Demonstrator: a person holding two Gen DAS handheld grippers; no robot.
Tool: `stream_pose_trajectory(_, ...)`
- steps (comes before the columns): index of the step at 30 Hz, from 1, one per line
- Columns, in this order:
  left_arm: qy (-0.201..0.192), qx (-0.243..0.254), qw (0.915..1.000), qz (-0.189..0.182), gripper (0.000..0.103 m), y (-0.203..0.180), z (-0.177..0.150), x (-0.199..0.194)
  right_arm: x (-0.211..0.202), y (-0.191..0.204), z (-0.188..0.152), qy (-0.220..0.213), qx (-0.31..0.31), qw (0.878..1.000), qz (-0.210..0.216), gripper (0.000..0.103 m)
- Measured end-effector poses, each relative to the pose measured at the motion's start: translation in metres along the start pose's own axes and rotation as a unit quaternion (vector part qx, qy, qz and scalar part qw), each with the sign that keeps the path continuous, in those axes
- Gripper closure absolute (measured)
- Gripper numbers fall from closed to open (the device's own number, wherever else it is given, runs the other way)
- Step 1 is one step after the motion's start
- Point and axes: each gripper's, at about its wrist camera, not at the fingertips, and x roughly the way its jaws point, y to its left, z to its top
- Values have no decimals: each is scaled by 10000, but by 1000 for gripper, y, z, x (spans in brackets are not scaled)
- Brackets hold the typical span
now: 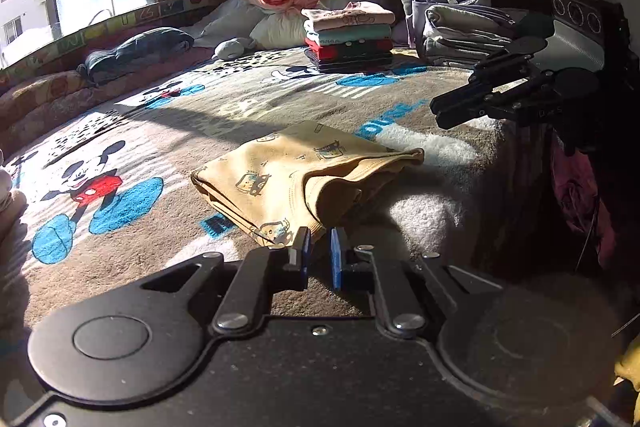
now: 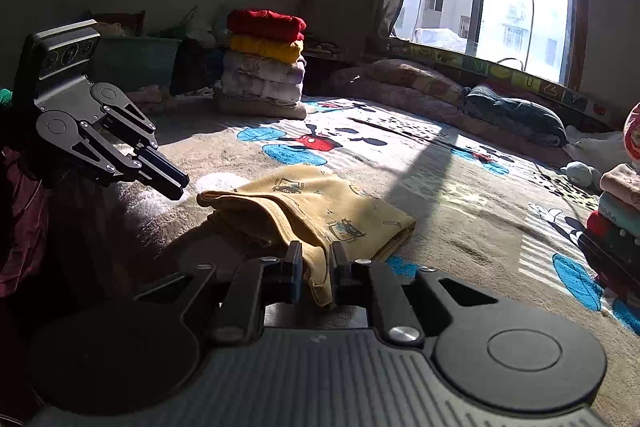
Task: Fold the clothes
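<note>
Yellow printed garment (image 1: 304, 179) lies folded on my bed's Mickey Mouse blanket (image 1: 120, 163). My right tool (image 2: 316, 263) pinches its near edge. My left tool (image 1: 318, 255) sits at its six o'clock corner, fingers apart, gripping nothing.

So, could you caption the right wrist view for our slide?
Right gripper poised at folded yellow garment on cartoon blanket.
</note>
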Motion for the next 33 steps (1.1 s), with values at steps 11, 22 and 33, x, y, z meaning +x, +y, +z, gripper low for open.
stream_pose_trajectory(11,557,-865,9931,557,72,2,9,68,70,-7,1,344,520,9973,-399,78)
stream_pose_trajectory(22,-399,-1101,9887,935,58,18,31,59,62,-12,12,-94,840,9936,-754,77)
stream_pose_trajectory(33,14,-892,9930,771,58,57,41,129,153,-53,48,668,162,9964,-502,75)
